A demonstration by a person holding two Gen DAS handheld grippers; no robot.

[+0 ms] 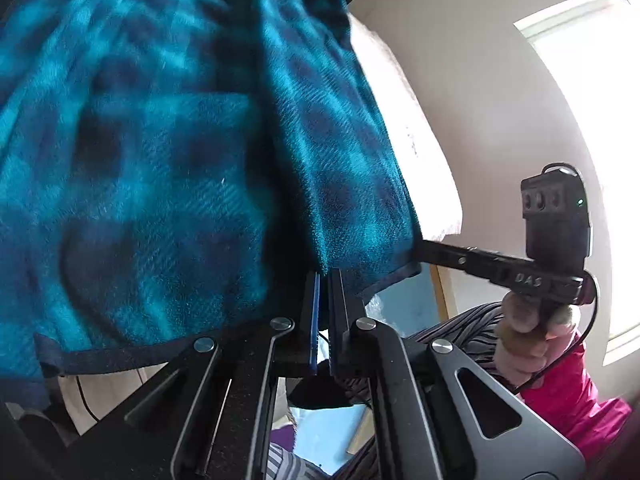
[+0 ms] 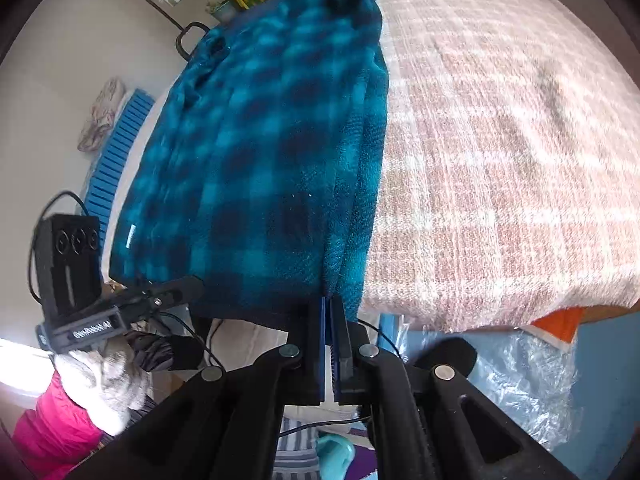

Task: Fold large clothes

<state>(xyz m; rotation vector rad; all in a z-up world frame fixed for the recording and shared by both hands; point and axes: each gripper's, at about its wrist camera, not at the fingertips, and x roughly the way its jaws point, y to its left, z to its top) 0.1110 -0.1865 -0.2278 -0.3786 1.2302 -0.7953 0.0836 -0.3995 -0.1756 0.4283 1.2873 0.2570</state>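
Note:
A large teal and navy checked fleece garment lies lengthwise on a bed, its dark-bound hem hanging toward me over the near edge. In the left wrist view the same garment fills the left half. My left gripper is shut on the hem, with cloth pinched between its blue pads. My right gripper is shut on the folded right-hand edge of the hem. Each view shows the other tool: the right gripper bites the garment's corner, and the left gripper bites the hem further left.
A pink and white checked blanket covers the bed to the garment's right. A gloved hand with a pink sleeve holds the right tool. A blue slatted panel leans at the left wall. Crumpled plastic wrap lies on the floor.

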